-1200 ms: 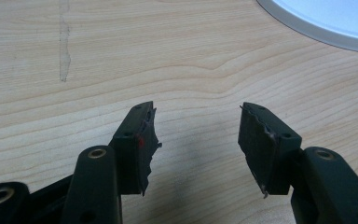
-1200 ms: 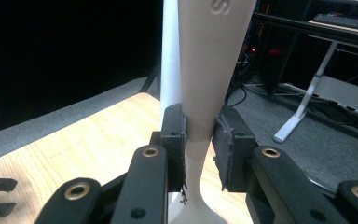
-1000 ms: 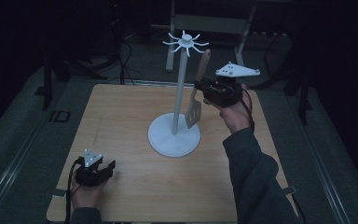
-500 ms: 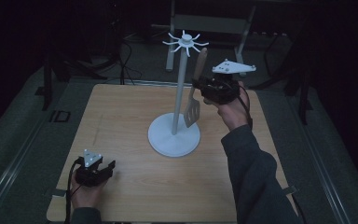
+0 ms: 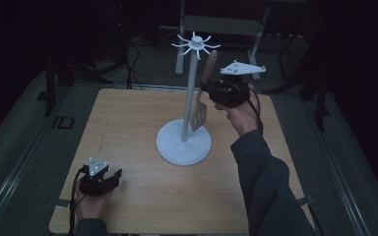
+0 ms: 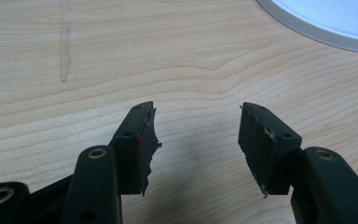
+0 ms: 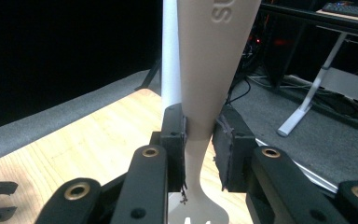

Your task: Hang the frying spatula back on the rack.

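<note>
A white stand (image 5: pixel 192 98) with a round base (image 5: pixel 184 145) and a ring of hooks (image 5: pixel 195 43) on top rises from the middle of the wooden table (image 5: pixel 128 123). My right gripper (image 5: pixel 207 91) is shut on the neck of a beige slotted spatula (image 5: pixel 200 112), held upright just right of the pole, handle end near the hooks. In the right gripper view the jaws (image 7: pixel 199 135) clamp the spatula (image 7: pixel 214 56) in front of the pole (image 7: pixel 169 56). My left gripper (image 5: pixel 114 177) rests open and holds nothing at the table's front left (image 6: pixel 196 126).
The stand's base edge (image 6: pixel 326 23) lies ahead and to the right of the left gripper. Grey floor surrounds the table, with cables (image 5: pixel 128 64) and a desk frame (image 5: pixel 221 24) behind it. Bare wood stretches across the table's left half.
My right gripper has carried the spatula slightly up and left, closer to the pole. The left gripper has not moved.
</note>
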Motion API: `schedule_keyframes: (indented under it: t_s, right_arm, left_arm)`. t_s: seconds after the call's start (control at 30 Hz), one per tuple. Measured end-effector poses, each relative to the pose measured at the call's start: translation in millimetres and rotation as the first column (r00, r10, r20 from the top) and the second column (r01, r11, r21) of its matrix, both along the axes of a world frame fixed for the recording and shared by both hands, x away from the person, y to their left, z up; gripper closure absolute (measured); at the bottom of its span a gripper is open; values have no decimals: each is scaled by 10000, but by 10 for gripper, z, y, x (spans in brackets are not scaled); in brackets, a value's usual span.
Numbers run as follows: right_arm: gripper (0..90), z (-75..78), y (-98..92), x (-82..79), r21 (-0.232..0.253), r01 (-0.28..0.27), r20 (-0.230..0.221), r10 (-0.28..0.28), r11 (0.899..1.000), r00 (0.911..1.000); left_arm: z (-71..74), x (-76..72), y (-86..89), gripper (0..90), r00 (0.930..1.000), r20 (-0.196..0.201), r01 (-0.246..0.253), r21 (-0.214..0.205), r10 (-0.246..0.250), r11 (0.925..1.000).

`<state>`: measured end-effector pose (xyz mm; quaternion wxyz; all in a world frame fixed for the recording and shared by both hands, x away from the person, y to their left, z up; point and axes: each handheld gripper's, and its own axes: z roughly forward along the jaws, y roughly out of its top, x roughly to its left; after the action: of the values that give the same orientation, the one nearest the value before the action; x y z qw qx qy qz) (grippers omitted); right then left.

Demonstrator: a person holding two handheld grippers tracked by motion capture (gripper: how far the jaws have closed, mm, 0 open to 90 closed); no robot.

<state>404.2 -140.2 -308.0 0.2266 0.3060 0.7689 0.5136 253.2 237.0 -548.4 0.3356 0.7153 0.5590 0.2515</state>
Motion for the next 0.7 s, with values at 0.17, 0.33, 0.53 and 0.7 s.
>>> schedule_keyframes:
  t_s: [0.17, 0.33, 0.53, 0.7]
  right_arm:
    - [748, 12, 26, 23, -111, 25, -36, -26, 9999, 10000]
    - [748, 16, 57, 44, -74, 52, -84, -53, 10000, 10000]
    - [747, 8, 90, 53, -56, 2, -94, -2, 10000, 10000]
    - [747, -14, 111, 57, -130, 23, -164, -25, 9999, 9999]
  left_arm:
    - [-1, -2, 0, 462, 10000, 3, 12, -4, -12, 10000]
    - [-3, 0, -1, 462, 10000, 2, 26, -2, -26, 10000]
    - [-1, -2, -1, 462, 10000, -2, 30, 4, -30, 10000]
    - [0, -2, 2, 462, 10000, 4, 9, -14, -9, 10000]
